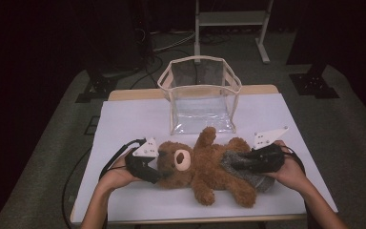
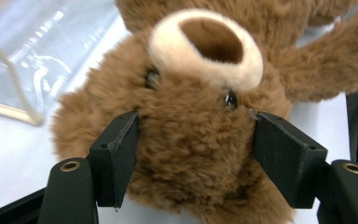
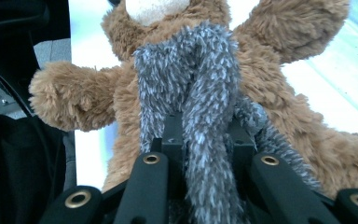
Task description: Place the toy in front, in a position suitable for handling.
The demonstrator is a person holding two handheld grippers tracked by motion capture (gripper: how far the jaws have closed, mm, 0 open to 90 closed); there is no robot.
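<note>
A brown teddy bear [image 1: 205, 167] lies on its back on the white table [image 1: 133, 119], head to the left and legs to the right. My left gripper [image 1: 159, 169] is at the head. In the left gripper view its two black jaws press into the fur on either side of the bear's head [image 2: 191, 130]. A grey fuzzy cloth [image 1: 255, 180] is draped over the bear's belly and legs. My right gripper [image 1: 238, 162] is shut on a bunched fold of that cloth [image 3: 191, 70], above the bear's body [image 3: 270, 93].
A clear plastic bag with beige trim [image 1: 200, 90] stands open just behind the bear at the table's far middle; its wall appears in the left gripper view [image 2: 37, 46]. A metal frame stands on the floor beyond the table. Cables trail off the left edge.
</note>
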